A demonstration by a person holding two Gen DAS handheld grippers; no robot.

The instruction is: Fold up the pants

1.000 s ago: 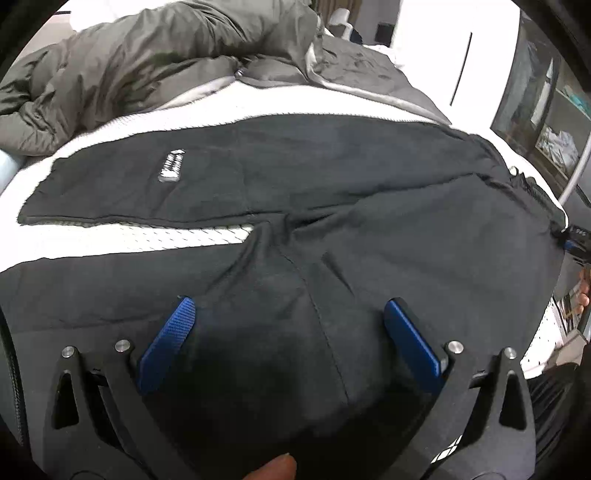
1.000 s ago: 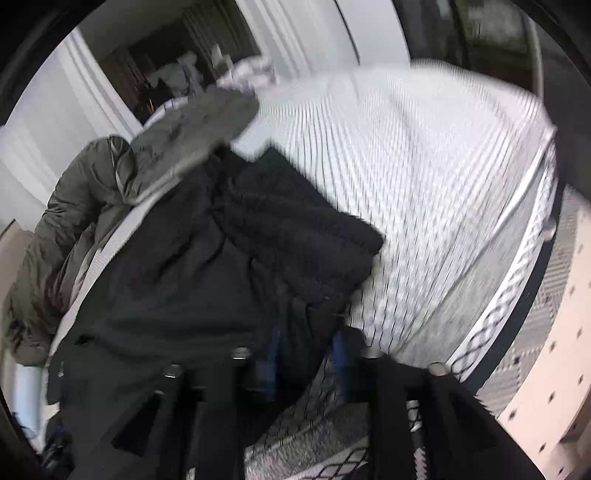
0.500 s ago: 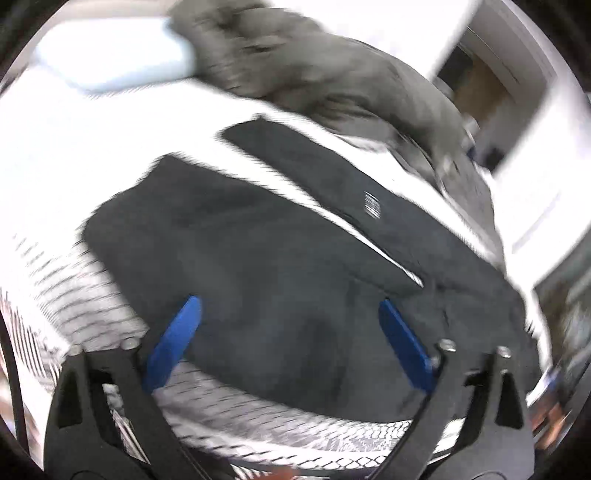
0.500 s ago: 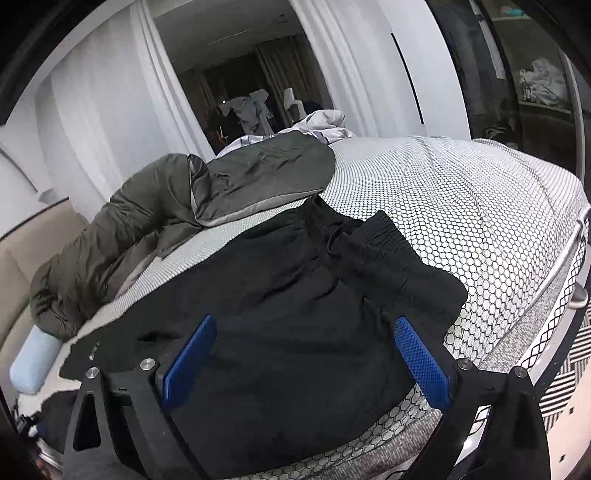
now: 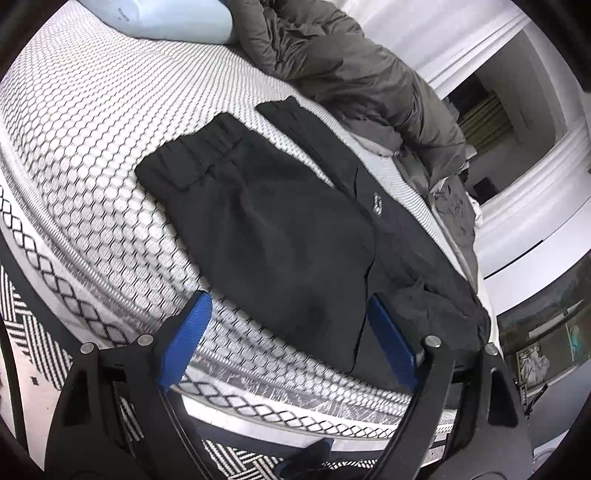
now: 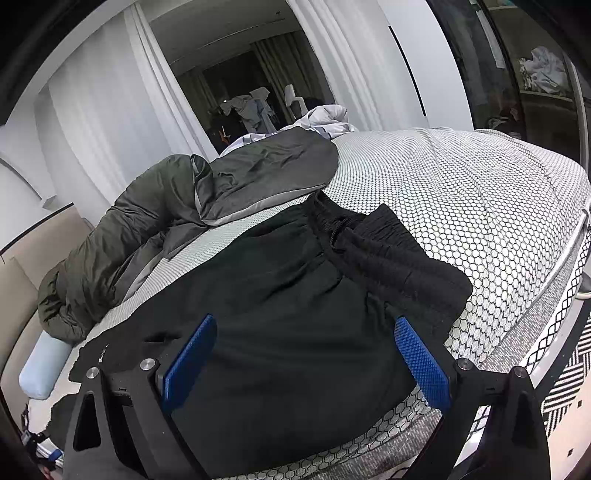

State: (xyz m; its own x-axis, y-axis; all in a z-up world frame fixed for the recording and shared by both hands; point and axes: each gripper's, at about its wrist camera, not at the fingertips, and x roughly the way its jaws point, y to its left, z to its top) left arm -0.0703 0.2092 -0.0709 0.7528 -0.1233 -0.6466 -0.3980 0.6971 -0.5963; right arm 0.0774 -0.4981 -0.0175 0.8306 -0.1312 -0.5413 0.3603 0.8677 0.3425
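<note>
Across the bed: black pants (image 5: pixel 280 236) lay flat on the honeycomb-patterned mattress cover (image 5: pixel 85 122), legs running toward 11 o'clock in the left wrist view.
Pants relative to left hand-held gripper (image 5: pixel 291 339): the near edge of the fabric lay between the two blue pads, filling the gap from 12 to 2 o'clock; whether the pads touched the cloth could not be told.
Left hand-held gripper state: jaws spread wide with nothing pinched; they had just been closing a little, with pants fabric between them.
Pants relative to right hand-held gripper (image 6: pixel 306 354): the seat and waistband (image 6: pixel 399 258) spread out from between the pads toward 1 o'clock.
Right hand-held gripper state: jaws stood wide apart, gripping nothing.
Materials and shapes: pants matte, soft, dark; waistband ribbed and gathered, with a drawcord (image 6: pixel 336 229); a small white logo (image 5: pixel 376 203) on one leg; pads blue with a fine knurled texture on black frames.
Surroundings: an olive-grey puffy jacket (image 5: pixel 351 70) heaped at 12 o'clock of the pants; a pale blue pillow (image 5: pixel 173 18) beyond it.
Change from earlier: a second before, the right jaws were nearly closed on bunched waistband cloth; they had since let go and the waistband lay on the bed. The left view had swung from the crotch area to the leg side.
</note>
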